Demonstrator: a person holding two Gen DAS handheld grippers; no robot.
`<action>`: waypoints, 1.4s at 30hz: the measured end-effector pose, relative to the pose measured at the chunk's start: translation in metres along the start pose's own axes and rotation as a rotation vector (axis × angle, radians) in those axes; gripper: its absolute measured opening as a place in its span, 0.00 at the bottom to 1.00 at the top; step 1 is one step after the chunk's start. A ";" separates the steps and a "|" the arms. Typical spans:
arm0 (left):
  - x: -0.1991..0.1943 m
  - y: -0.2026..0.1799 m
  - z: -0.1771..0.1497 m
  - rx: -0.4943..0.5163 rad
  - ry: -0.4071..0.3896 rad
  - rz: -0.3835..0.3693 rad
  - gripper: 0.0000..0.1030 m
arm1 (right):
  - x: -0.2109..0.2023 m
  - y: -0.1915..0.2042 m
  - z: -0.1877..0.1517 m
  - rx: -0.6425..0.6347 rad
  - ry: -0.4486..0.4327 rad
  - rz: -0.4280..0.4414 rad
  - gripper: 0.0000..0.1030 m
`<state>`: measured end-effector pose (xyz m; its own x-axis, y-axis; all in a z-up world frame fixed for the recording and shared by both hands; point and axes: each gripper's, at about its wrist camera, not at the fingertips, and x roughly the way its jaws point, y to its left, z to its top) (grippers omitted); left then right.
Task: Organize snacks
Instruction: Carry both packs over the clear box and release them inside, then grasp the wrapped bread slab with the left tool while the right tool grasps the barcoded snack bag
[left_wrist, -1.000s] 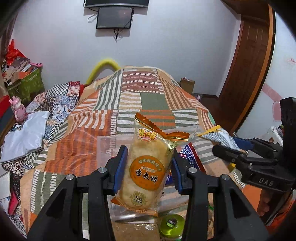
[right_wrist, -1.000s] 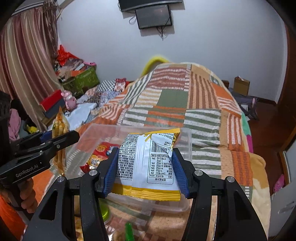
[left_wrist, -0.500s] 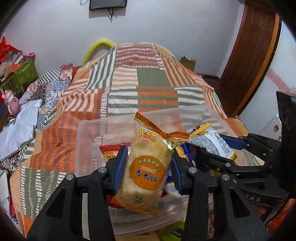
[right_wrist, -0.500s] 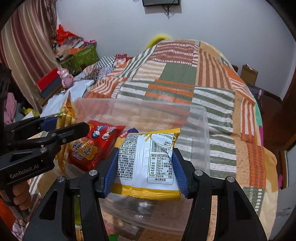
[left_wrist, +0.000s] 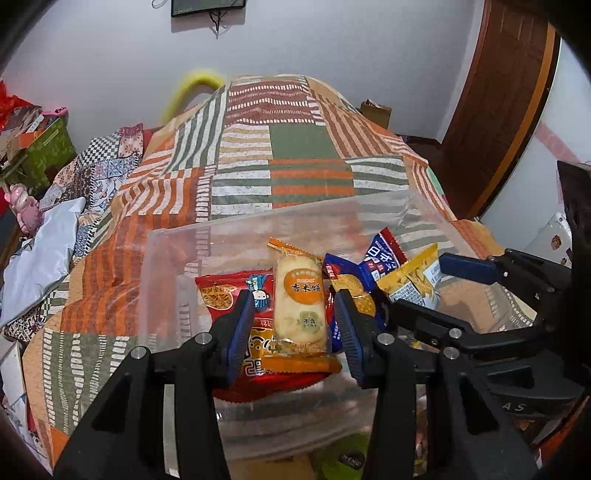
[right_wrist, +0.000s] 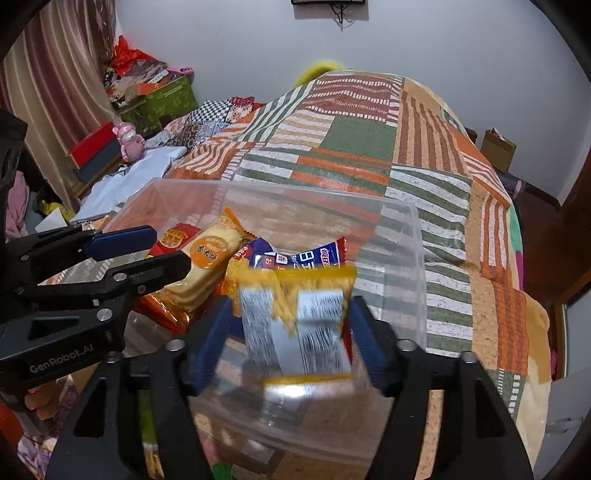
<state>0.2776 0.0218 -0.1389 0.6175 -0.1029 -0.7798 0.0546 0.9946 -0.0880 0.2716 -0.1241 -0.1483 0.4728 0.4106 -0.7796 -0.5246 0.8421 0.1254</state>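
Observation:
A clear plastic bin (left_wrist: 166, 266) (right_wrist: 406, 258) stands on the patchwork bed. My left gripper (left_wrist: 295, 325) is open over the bin; the rice cracker pack (left_wrist: 299, 306) lies free between its jaws on a red snack bag (left_wrist: 225, 295). My right gripper (right_wrist: 291, 328) is open too; the yellow and silver snack bag (right_wrist: 295, 321), blurred, is loose between its jaws inside the bin. A blue snack bag (left_wrist: 380, 254) (right_wrist: 295, 258) lies in the bin. The right gripper shows in the left wrist view (left_wrist: 424, 291), the left one in the right wrist view (right_wrist: 162, 251).
The patchwork quilt (left_wrist: 295, 147) covers the bed behind the bin. Clothes and boxes (right_wrist: 147, 96) pile at the left. A wooden door (left_wrist: 498, 92) is at the right. A green lid (left_wrist: 343, 454) sits below the bin's near wall.
Both grippers moved down over the bin and opened. The rice cracker pack and the yellow and silver bag dropped out of the jaws into the bin.

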 end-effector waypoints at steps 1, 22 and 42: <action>-0.005 0.000 0.000 -0.003 -0.008 -0.001 0.45 | -0.004 0.000 0.000 0.003 -0.013 -0.006 0.71; -0.110 0.005 -0.028 -0.023 -0.147 0.044 0.71 | -0.099 0.020 -0.017 -0.031 -0.200 -0.055 0.82; -0.062 0.027 -0.105 -0.069 0.071 0.030 0.80 | -0.062 0.035 -0.088 0.006 -0.019 0.038 0.82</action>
<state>0.1585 0.0538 -0.1578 0.5606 -0.0762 -0.8246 -0.0184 0.9944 -0.1044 0.1612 -0.1507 -0.1498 0.4661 0.4490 -0.7623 -0.5386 0.8276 0.1581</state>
